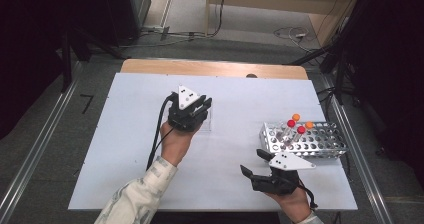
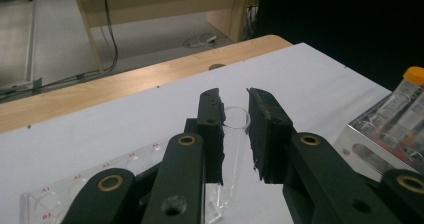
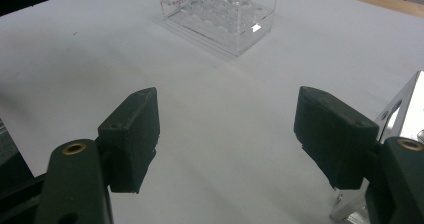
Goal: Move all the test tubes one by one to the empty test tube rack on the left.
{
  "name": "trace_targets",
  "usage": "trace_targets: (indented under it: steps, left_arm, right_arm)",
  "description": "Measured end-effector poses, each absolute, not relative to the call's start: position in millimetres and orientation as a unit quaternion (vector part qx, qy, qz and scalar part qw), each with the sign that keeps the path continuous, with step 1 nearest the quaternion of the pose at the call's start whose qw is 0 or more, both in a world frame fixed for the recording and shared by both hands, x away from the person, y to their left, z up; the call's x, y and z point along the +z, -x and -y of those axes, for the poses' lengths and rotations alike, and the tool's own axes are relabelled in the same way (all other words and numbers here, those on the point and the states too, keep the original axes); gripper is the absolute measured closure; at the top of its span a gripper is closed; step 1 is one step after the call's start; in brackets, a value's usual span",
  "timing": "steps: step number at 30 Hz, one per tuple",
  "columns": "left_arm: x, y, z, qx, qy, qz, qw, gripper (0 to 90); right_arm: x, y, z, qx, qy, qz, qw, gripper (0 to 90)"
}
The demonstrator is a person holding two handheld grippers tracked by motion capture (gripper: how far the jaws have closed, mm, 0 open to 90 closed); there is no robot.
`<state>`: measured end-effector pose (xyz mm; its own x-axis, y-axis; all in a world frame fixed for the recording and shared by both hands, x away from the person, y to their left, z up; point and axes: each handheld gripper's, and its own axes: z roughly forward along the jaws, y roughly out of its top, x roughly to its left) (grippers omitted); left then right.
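My left gripper [image 1: 199, 105] hangs over a clear acrylic rack [image 1: 210, 120] near the middle of the white table. In the left gripper view its jaws [image 2: 235, 96] press on both sides of an uncapped clear tube [image 2: 235, 134], which stands slightly tilted with its foot in the clear rack [image 2: 75, 194]. My right gripper [image 1: 251, 161] is wide open near the front right, just left of a metal rack [image 1: 320, 144], with nothing between its jaws [image 3: 227, 104]. The metal rack holds tubes with red caps [image 1: 301, 129] and orange caps [image 1: 296, 117].
The right gripper view has the clear rack [image 3: 220, 14] far ahead and the metal rack's shiny corner [image 3: 402, 109] at its right edge. An orange-capped tube [image 2: 415, 75] in the metal rack [image 2: 380, 129] appears right of the left gripper. A wooden strip [image 1: 215, 68] edges the table's far side.
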<state>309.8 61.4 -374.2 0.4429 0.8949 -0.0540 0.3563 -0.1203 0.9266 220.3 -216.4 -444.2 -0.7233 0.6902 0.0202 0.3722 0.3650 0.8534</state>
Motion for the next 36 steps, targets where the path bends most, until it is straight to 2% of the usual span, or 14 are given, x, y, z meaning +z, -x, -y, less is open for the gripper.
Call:
trace_targets:
  steps: [16,28,36]
  left_arm:
    - [-386.8,-328.4,-52.2,0.298,-0.700,-0.452,0.465,76.7]
    - [-422.5,-332.5,-49.2,0.285,-0.708,-0.468,0.445,76.5]
    - [-429.6,-331.8,-47.2,0.280,-0.714,-0.465,0.442,73.1]
  right_arm:
    - [-443.8,-220.5,217.4,0.459,-0.332,-0.806,0.174,25.2]
    - [-444.4,-220.7,217.0,0.458,-0.332,-0.806,0.173,25.2]
    - [-444.8,-221.0,217.0,0.458,-0.332,-0.806,0.174,25.3]
